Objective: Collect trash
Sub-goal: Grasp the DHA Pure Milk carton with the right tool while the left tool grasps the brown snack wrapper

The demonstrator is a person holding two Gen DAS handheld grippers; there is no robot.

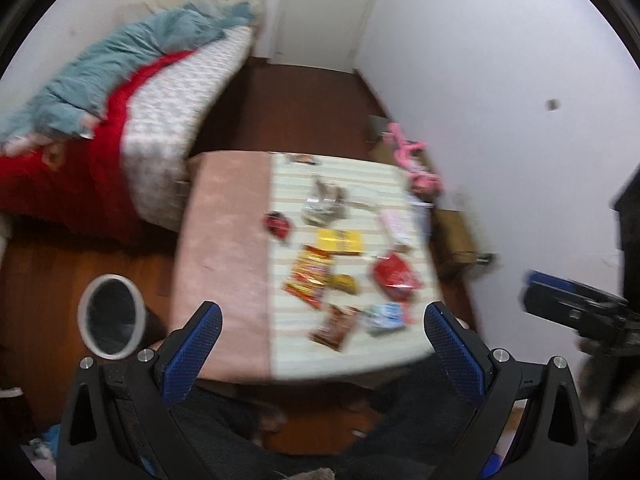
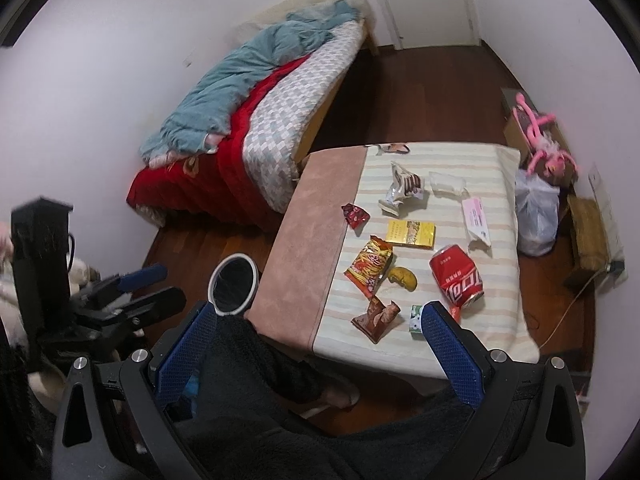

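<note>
Left to right: bin [image 2: 233, 289] standing on the floor beside the counter [image 2: 304, 216]; wrappers [image 2: 369, 266] and crushed can [image 2: 456, 278] lying on it — light, crinkly, slippery, best pinched at edges. Left claw [image 1: 320, 354] and right claw [image 2: 316, 354] are both hovering spread, empty.

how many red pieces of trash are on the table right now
2: a small red wrapper at the striped cloth's left edge, and a crushed red can toward the right side. More could be hidden.
</note>
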